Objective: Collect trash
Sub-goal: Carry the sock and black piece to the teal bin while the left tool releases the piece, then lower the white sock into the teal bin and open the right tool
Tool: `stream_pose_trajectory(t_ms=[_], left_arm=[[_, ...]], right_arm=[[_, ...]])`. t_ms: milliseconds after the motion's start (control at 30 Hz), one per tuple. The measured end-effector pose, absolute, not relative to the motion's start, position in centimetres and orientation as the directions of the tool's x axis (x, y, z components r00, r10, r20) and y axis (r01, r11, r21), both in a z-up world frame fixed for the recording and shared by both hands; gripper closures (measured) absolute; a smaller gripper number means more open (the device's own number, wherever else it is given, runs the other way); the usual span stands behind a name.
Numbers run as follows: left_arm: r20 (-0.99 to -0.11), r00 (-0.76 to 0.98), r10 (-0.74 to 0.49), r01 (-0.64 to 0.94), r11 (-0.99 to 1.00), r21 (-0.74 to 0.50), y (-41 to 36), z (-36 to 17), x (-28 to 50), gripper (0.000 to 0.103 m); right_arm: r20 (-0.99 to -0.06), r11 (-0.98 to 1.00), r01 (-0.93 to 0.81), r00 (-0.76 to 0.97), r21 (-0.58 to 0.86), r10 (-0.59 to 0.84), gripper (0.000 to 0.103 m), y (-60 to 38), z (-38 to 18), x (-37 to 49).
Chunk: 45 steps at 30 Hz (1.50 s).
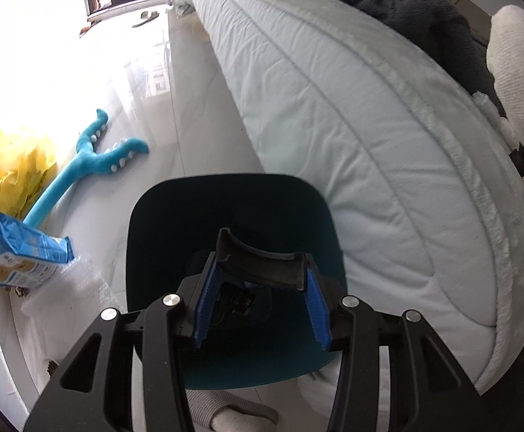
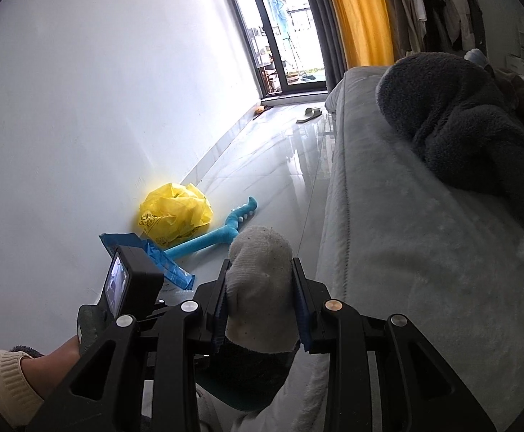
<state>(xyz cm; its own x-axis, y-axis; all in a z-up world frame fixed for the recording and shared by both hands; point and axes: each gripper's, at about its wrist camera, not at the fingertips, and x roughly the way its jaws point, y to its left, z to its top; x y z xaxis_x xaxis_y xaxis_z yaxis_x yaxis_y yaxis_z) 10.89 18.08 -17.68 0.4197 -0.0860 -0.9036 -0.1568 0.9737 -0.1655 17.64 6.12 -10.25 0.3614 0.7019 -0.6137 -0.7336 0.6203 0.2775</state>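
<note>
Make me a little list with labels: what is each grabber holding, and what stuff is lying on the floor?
left gripper: shut on a black curved plastic piece, held over a dark teal bin
right gripper: shut on a dirty white sock
floor by the wall: yellow plastic bag, blue plush toy, blue snack packet
far floor near the door: one slipper
beside the floor: pale quilted bed with a dark fleece blanket
</note>
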Motion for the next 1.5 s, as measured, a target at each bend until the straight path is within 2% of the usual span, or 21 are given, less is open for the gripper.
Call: stream_pose_trajectory(t_ms=[233,300,367,500,667,967,1500], left_arm=[[-0.915,0.392,-0.096,-0.18,0.967,-0.178,19.8,-18.3,10.1,0.052],[-0.918,0.384,-0.096,-0.184,0.967,-0.178,20.1,-18.4,9.9,0.047],[-0.921,0.381,-0.081,-0.193,0.967,-0.166,20.5,-18.3,9.6,0.03],[-0.919,0.388,-0.074,-0.197,0.967,-0.161,21.3,-17.9,9.1,0.027],[-0.899,0.434,-0.063,-0.204,0.965,-0.166,22.8,-16.9,8.1,0.019],[-0.835,0.548,-0.043,-0.215,0.958,-0.191,25.0,-14.3,6.6,0.014],[-0.689,0.725,-0.032,-0.172,0.959,-0.225,26.3,-9.3,4.4,0.012]], right_arm=[[-0.639,0.603,-0.747,0.324,0.278,0.697,0.071,8.7,-11.3,17.1],[-0.648,0.602,-0.748,0.317,0.279,0.693,0.071,9.4,-11.7,17.1],[-0.656,0.601,-0.746,0.304,0.287,0.691,0.071,10.1,-12.2,17.2],[-0.671,0.602,-0.732,0.275,0.317,0.688,0.071,11.1,-13.0,17.4],[-0.706,0.612,-0.722,0.247,0.324,0.664,0.071,12.7,-14.7,17.6],[-0.779,0.629,-0.71,0.184,0.316,0.599,0.071,15.6,-18.7,17.5],[-0.871,0.642,-0.708,0.077,0.295,0.486,0.07,19.4,-24.1,16.6]])
